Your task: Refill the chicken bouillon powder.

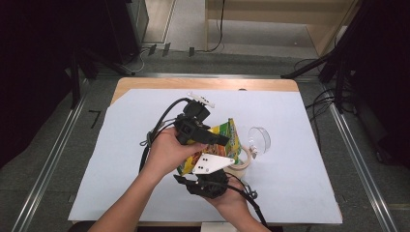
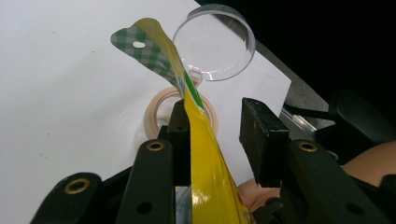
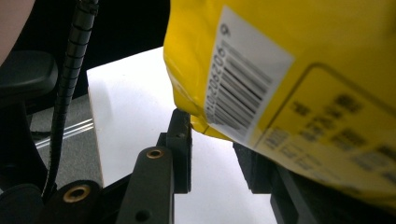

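- Left gripper [image 2: 215, 140]: jaws apart, yellow snack pouch [image 2: 205, 163] standing between them, its film against one pad, the other pad clear of it; no pinch yet.
- Right gripper [image 3: 212, 154]: jaws apart under the pouch's lower corner [image 3: 196, 123]; corner just above the gap, contact with the pads impossible to tell.
- Pouch lifted off the white table sheet [image 1: 290, 193], between both grippers, tilted, checked header with hang hole farthest from the left gripper.
- Handling, as a judgement: light, soft, crinkly film, slippery and quick to buckle; best hold on the flat sealed header or the bottom seam, not the puffed middle.
- Just beyond the left gripper's jaws: roll of masking tape [image 2: 180, 116]; farther out, clear round lid [image 2: 215, 42].
- Barcode label [image 3: 243, 79] readable from the right gripper view; hang hole and green check plain in the left gripper view; both hands together seen from the high view.
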Demonstrator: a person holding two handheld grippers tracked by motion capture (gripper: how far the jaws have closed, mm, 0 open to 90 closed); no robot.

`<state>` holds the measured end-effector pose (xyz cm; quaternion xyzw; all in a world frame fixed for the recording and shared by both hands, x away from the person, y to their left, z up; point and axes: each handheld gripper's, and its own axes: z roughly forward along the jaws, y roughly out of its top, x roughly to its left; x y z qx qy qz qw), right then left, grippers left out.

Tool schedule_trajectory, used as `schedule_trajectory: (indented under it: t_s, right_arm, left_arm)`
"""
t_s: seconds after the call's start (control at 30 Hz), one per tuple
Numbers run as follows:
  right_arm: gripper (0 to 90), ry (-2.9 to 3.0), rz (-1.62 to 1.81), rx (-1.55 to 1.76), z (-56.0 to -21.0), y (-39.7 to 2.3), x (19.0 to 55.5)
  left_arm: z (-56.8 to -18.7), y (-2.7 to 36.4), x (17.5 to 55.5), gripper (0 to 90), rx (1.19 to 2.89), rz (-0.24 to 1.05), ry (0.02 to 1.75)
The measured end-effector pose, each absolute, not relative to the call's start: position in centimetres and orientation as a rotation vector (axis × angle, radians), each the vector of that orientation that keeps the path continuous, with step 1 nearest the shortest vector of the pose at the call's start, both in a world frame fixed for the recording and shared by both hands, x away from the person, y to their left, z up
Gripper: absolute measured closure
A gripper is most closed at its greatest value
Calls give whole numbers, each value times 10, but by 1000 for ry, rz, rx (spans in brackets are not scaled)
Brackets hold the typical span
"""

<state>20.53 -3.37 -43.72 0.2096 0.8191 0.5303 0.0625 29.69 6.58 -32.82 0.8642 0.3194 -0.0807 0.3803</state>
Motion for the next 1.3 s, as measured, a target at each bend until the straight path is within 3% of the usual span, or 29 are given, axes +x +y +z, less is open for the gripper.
schedule_trajectory:
  t_s: [0.13, 0.77, 1.3]
  right_arm:
    - [712, 2470, 1604, 624, -437, -33, 205]
    - [711, 2463, 1598, 694, -435, -33, 216]
    - [716, 2471, 1577, 694, -435, -34, 216]
  left_arm:
    - [-327, 66, 298, 723, 2215, -209, 813]
    - [-326, 61, 312, 725, 2220, -217, 811]
    - [-326, 58, 305, 729, 2227, -145, 790]
